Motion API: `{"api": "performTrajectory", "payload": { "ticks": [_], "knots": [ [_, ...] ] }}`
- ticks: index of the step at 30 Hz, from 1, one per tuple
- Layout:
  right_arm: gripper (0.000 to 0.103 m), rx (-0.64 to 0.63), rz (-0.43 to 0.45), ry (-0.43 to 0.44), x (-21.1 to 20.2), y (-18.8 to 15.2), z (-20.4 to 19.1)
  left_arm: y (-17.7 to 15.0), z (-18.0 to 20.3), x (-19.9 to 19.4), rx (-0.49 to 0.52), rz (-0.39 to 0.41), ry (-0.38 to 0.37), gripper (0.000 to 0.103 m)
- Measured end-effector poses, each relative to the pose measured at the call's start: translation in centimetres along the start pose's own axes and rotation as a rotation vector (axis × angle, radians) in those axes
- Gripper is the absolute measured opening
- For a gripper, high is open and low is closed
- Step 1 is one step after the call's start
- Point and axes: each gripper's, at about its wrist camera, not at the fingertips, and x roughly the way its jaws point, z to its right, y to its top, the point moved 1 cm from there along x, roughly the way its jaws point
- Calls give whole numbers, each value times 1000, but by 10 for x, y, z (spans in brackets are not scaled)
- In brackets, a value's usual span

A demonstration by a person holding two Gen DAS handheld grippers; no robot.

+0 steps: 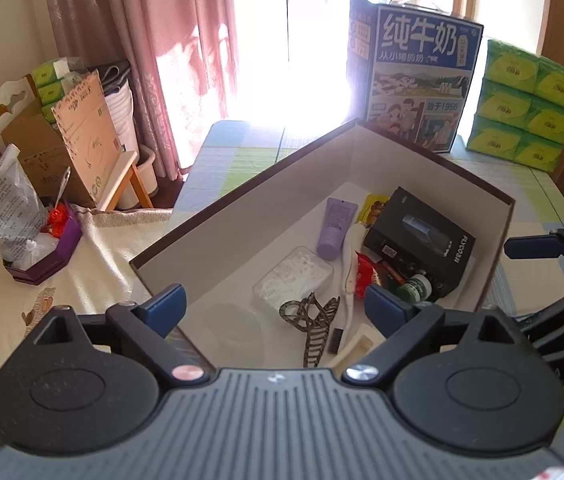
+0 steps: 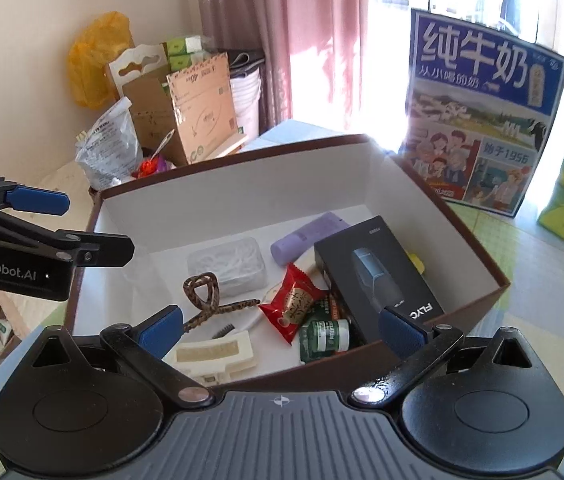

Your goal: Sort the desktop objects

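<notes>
— Two tools are hovering over the box, right? How are their jaws sitting?
— Both are standing wide apart with nothing between the blue pads. The left hand-held gripper (image 1: pixel 273 300) is hanging above the near-left corner of the brown cardboard box with the white lining (image 1: pixel 241 216), and the right hand-held gripper (image 2: pixel 279 326) is hanging above its near edge.

— What is lying inside the box?
— Several small things are resting on the white floor. A black rectangular shaver carton (image 2: pixel 378 276) is lying along the right side, with a lilac squeeze tube (image 2: pixel 308 238) just beside its far end. A clear plastic case of white pieces (image 2: pixel 227 264) is sitting towards the left. A brown patterned hair claw clip (image 2: pixel 209 300) is lying in front of that case, and a red foil snack packet (image 2: pixel 292 304) is lying between the clip and the carton. A small green-labelled jar (image 2: pixel 324 338) is touching the packet's near end, and a cream-coloured flat plastic piece (image 2: pixel 213 354) is lying at the near wall.

— And around the box?
— A blue milk carton with a cartoon print (image 2: pixel 478 120) is standing behind it on the checked surface (image 2: pixel 522 248), with green tissue packs (image 1: pixel 522 100) stacked to its right.
</notes>
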Motion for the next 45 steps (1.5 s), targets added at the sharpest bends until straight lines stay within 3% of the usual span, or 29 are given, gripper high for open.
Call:
{"api": "performTrajectory", "payload": {
  "ticks": [23,45],
  "knots": [
    [101,3,81,19,-84,-39,-7,-43,33,-91,-51,50,48,97],
    [101,-46,122,62,-139,-60,-6,-62,71,-141,-52,71,96,98]
  ]
}}
